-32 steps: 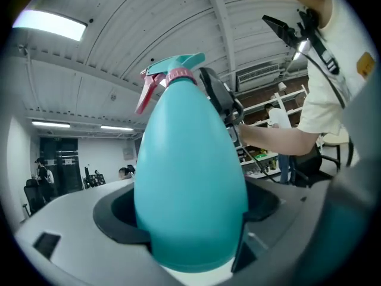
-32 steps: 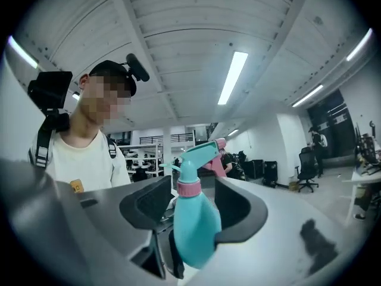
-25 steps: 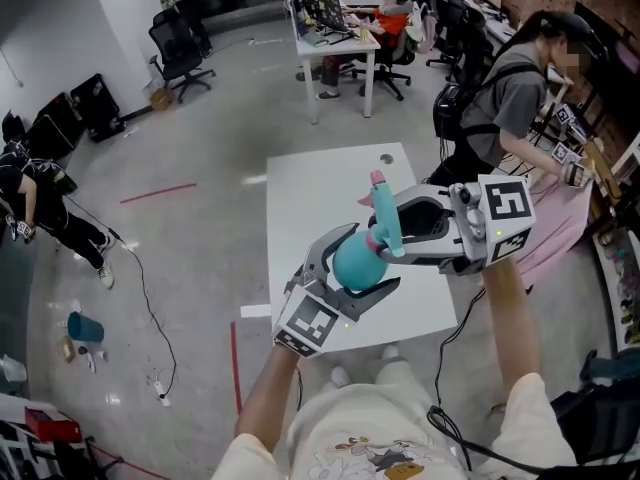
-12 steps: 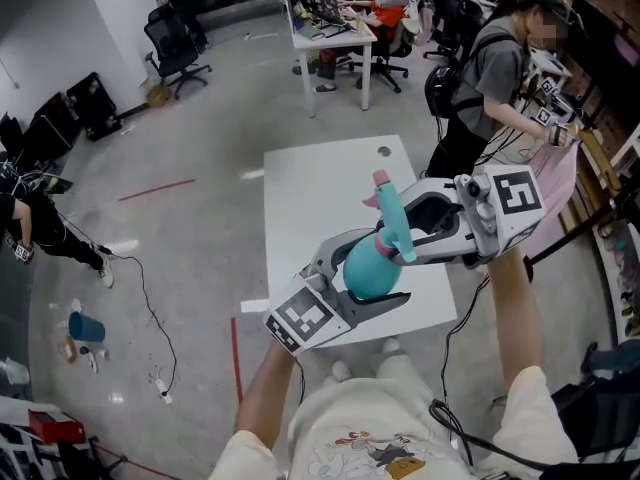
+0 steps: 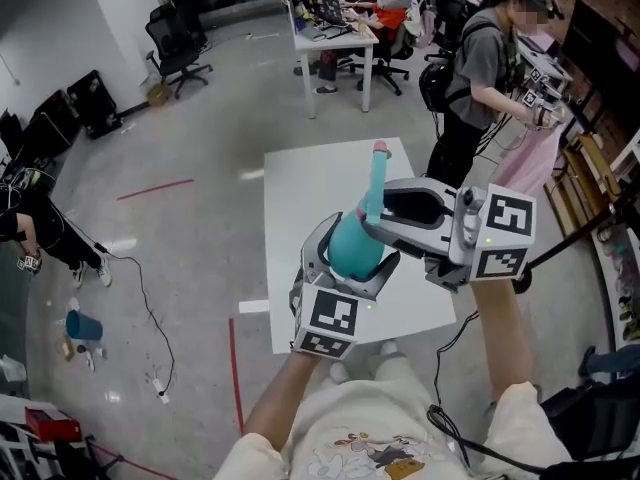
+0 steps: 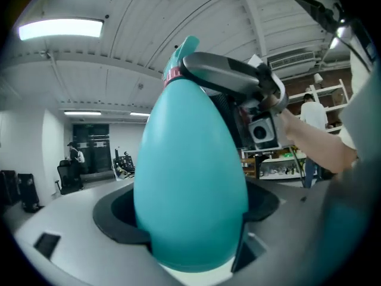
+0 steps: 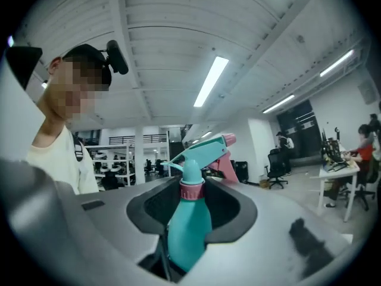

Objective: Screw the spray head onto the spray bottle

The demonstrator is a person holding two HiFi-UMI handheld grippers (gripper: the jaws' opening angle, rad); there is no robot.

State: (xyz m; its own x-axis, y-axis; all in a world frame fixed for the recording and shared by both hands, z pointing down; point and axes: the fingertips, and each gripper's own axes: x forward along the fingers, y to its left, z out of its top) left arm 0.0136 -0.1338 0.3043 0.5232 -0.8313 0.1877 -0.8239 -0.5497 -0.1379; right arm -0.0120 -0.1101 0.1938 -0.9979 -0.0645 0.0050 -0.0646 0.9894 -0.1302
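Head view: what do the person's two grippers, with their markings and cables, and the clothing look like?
The left gripper and right gripper are grey shells with black-lined tongs. Each carries a white cube with black square markers: left cube, right cube. A black cable hangs beneath the right forearm. The person wears a cream short-sleeved shirt with a cartoon print.

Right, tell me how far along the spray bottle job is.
Done: the spray head sits on the spray bottle, pink collar at the neck. In hand: left gripper clamps the body, right gripper grips the neck. Left: any final tightening; whether the collar is fully tight can't be told.
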